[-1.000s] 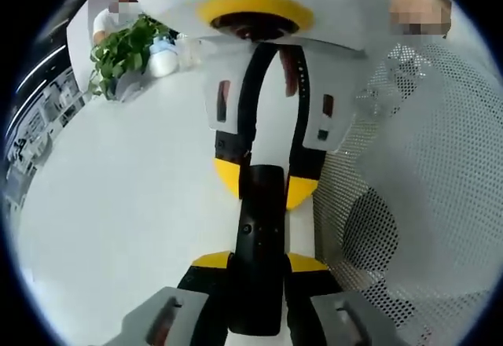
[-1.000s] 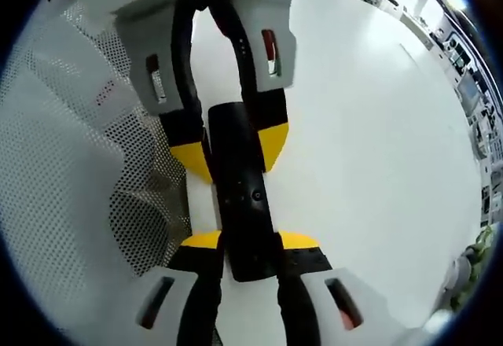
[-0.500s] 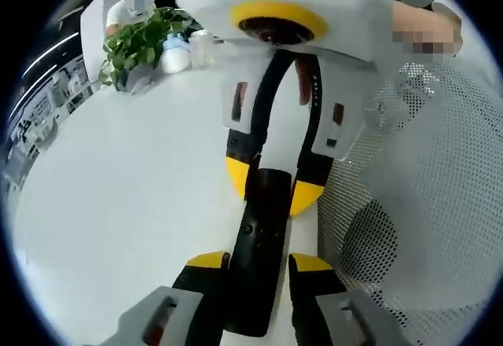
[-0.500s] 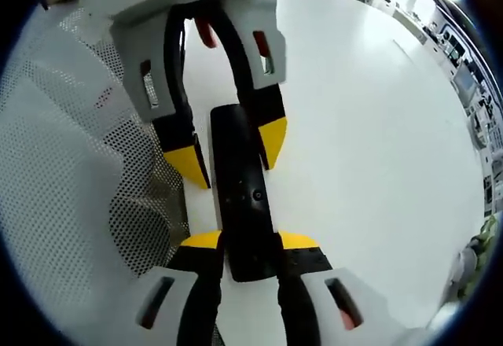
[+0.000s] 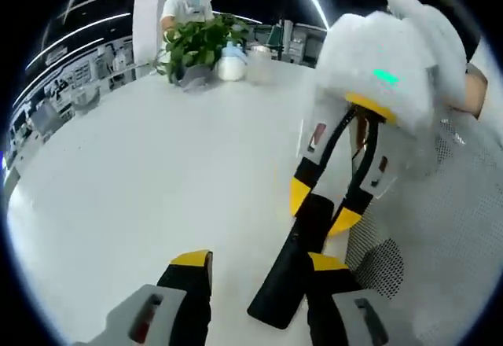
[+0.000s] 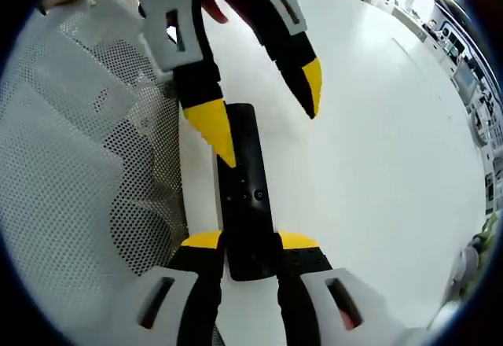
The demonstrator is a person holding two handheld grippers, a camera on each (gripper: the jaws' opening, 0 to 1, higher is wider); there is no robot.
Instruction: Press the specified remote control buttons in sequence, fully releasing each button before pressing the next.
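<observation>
Both grippers have the same build. The left gripper point(image 6: 263, 94), at the top of the right gripper view, has black curved jaw arms ending in pointed yellow tips, with grey-white plates that carry small red slots. The right gripper point(image 5: 326, 204), in the right half of the left gripper view, has a rounded white housing with a small green light, a yellow ring under it, and black arms with yellow tips. In each view's own lower edge stand grey mounts with red slots, black jaws and yellow pads.
</observation>
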